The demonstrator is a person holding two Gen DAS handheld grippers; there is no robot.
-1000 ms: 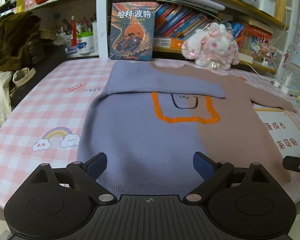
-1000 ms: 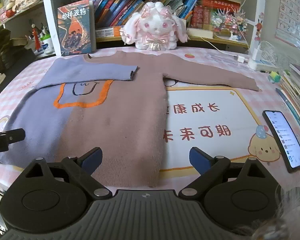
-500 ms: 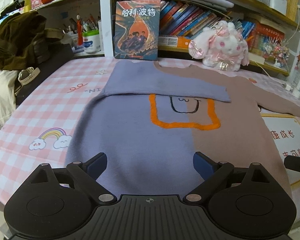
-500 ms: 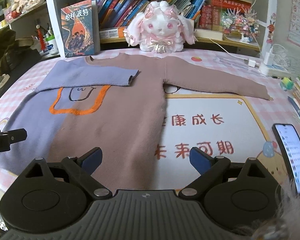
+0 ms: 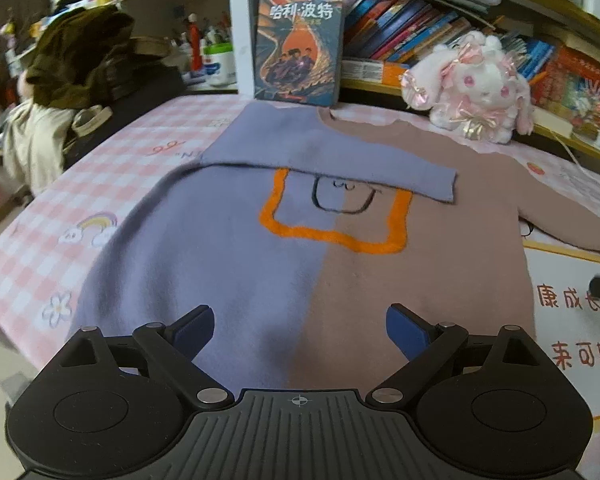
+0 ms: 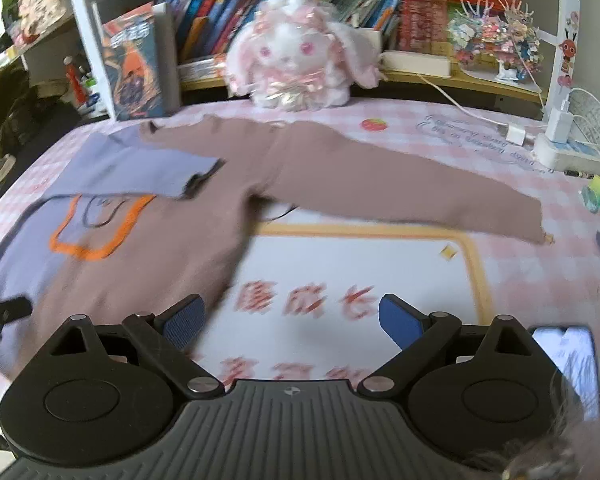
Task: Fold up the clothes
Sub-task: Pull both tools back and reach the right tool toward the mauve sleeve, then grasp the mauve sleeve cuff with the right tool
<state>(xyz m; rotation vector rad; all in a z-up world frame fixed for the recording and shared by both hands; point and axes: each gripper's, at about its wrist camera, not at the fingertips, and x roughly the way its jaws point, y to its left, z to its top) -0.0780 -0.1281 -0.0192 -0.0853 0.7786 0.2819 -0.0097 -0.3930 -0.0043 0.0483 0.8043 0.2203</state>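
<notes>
A sweater (image 5: 292, 264), half lilac and half brown with an orange square on its chest, lies flat on the pink checked table. Its lilac sleeve (image 5: 340, 160) is folded across the chest. The brown sleeve (image 6: 400, 184) stretches out to the right. My left gripper (image 5: 300, 332) hovers open over the sweater's bottom hem, holding nothing. My right gripper (image 6: 290, 322) is open above the white mat with red characters (image 6: 360, 272), just right of the sweater's brown side; its view is blurred by motion.
A plush rabbit (image 6: 296, 68) and an upright book (image 5: 300, 44) stand at the back under shelves of books. A phone (image 6: 568, 352) lies at the right edge. A charger and cable (image 6: 556, 128) sit at the far right. Dark clothes (image 5: 80, 56) pile on the left.
Both grippers have pulled back and lifted a little. The right gripper has swung toward the right, now over the mat, facing the brown sleeve. The sweater has not moved.
</notes>
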